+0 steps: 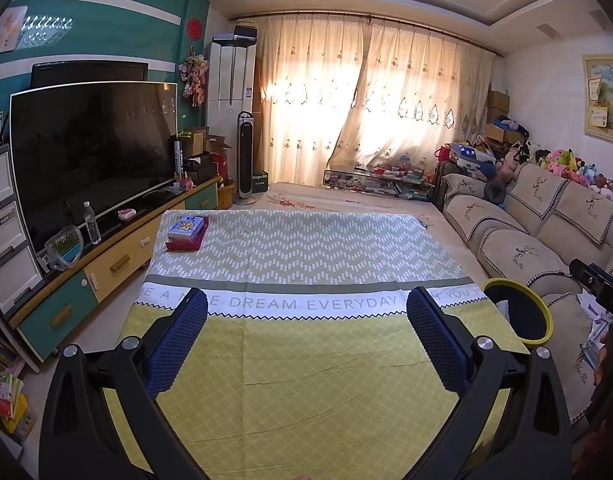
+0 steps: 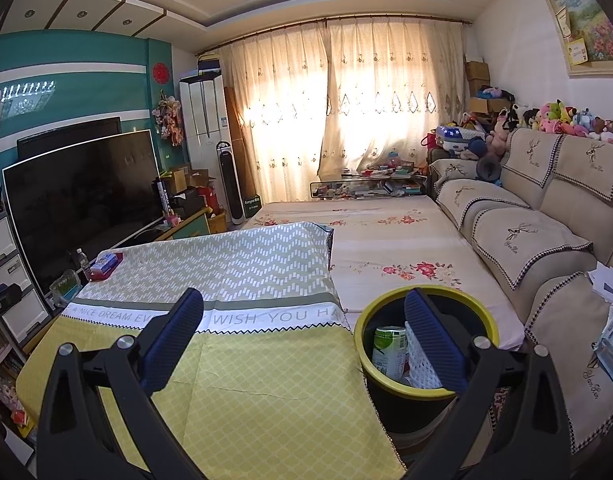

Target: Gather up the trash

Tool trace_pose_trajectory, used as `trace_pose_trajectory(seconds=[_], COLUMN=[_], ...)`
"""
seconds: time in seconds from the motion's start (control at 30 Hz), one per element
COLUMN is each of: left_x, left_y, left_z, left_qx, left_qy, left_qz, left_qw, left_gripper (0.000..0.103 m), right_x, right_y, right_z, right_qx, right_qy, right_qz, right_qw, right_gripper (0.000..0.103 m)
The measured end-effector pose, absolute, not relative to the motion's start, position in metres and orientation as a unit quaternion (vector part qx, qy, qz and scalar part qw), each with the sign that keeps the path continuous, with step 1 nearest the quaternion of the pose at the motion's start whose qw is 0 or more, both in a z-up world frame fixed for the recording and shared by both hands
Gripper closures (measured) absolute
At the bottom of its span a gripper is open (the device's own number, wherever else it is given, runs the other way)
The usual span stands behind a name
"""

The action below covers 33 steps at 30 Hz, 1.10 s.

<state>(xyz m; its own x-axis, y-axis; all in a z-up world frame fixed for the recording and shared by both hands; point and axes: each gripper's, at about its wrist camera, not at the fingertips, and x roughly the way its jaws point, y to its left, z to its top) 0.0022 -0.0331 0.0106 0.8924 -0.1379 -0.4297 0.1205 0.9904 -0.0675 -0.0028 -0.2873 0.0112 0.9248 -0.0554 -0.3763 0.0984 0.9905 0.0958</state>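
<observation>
The table (image 1: 306, 360) wore a cloth of yellow lattice, then a white lettered band, then grey-green zigzag. The bin (image 2: 426, 394) was black with a yellow rim, holding a green-and-white can (image 2: 388, 350). Both tongs had blue dimpled pads (image 1: 178, 344) on black arms.

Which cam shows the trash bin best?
Right wrist. The bin is near, seen from above, with a can and white packaging inside. Left wrist catches only its yellow rim at the table's right edge; contents barely visible.
</observation>
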Motion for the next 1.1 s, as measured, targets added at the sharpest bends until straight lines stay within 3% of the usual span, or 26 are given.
trace_pose_trajectory(seconds=[1.1], left_x=[0.0118], left_y=[-0.0339], left_z=[0.0014], left_qx=[-0.018], left_qy=[0.233], left_qz=[-0.073], left_qw=[0.969], left_gripper=[0.005], right_x=[0.0009], right_y=[-0.2851], right_z=[0.0049], right_qx=[0.060], right_qy=[0.194], right_qz=[-0.035], right_qw=[0.978], right_gripper=[0.007])
